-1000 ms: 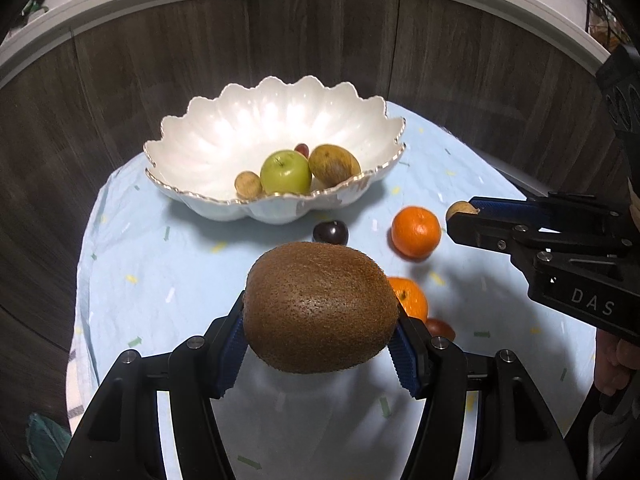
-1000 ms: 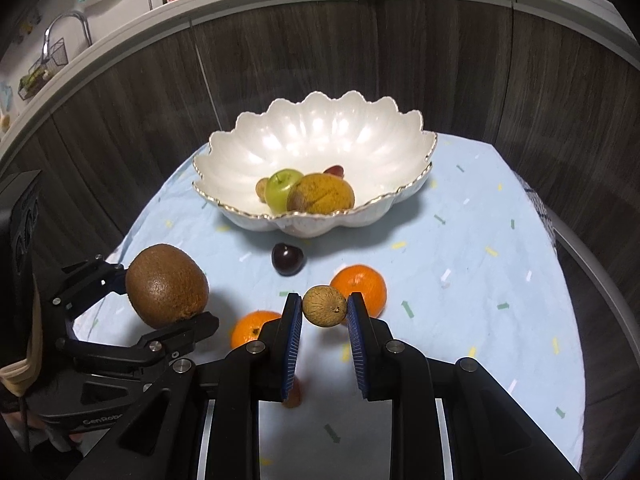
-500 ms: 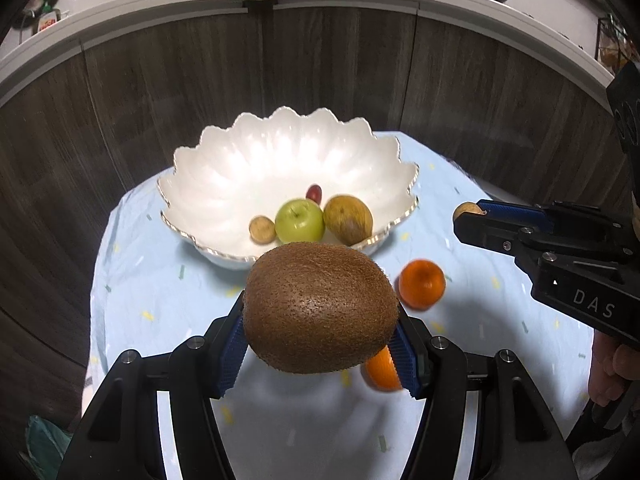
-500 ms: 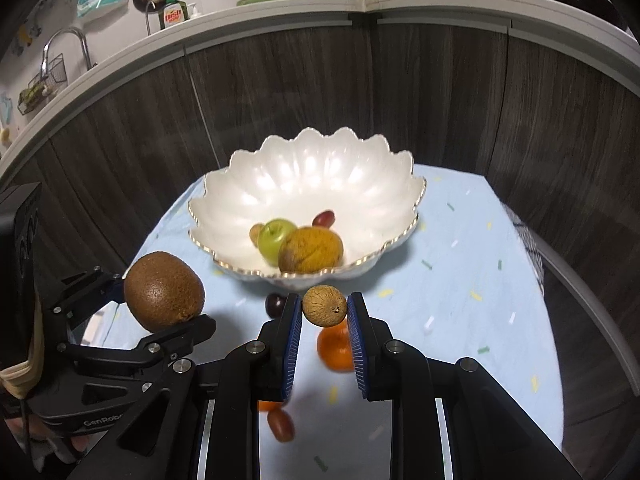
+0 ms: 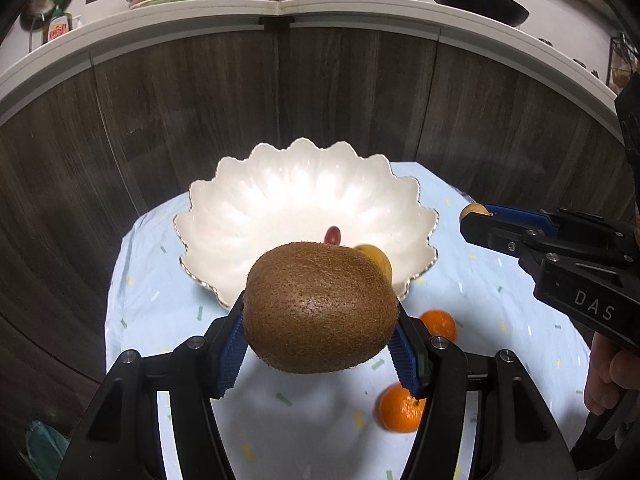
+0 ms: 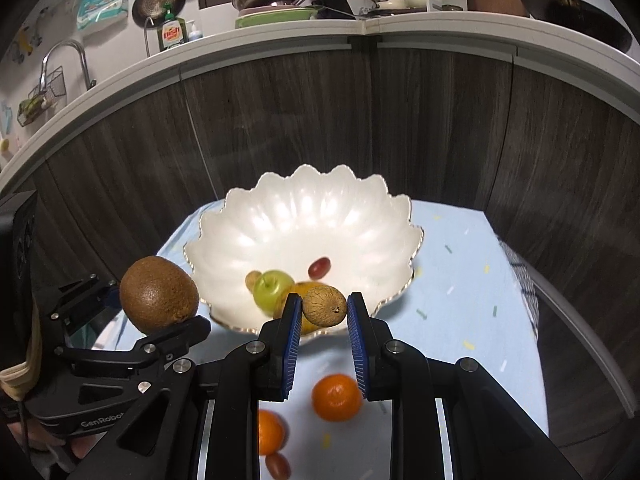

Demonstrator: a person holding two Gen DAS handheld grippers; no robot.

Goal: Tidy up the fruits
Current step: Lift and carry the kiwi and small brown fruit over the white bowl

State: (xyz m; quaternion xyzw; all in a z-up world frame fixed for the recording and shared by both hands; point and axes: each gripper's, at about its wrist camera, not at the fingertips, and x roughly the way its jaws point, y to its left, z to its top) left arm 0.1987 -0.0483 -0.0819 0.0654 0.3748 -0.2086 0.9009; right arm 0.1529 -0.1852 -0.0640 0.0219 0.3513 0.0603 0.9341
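My left gripper (image 5: 320, 334) is shut on a big brown kiwi (image 5: 320, 306), held in the air in front of the white scalloped bowl (image 5: 280, 200). My right gripper (image 6: 324, 308) is shut on a small tan walnut-like fruit (image 6: 324, 306), just before the bowl's (image 6: 304, 208) near rim. Inside the bowl lie a green apple (image 6: 272, 288), a red grape (image 6: 319, 266), a yellow-brown fruit partly hidden behind the grippers, and a small tan fruit (image 6: 252, 279). Two mandarins (image 6: 337, 397) (image 6: 270, 432) and a dark red fruit (image 6: 278, 465) lie on the cloth below.
The bowl stands on a light blue speckled tablecloth (image 6: 460, 280) over a small table with dark wood panelling close behind it. A white counter ledge (image 6: 360, 28) above carries dishes, pans and a soap bottle. A hand (image 5: 612, 376) holds the right gripper's body at the right edge.
Both grippers have risen and moved toward the bowl with their fruits still held. The fruits on the cloth have slid lower in both views, and a dark cherry has dropped out of sight.
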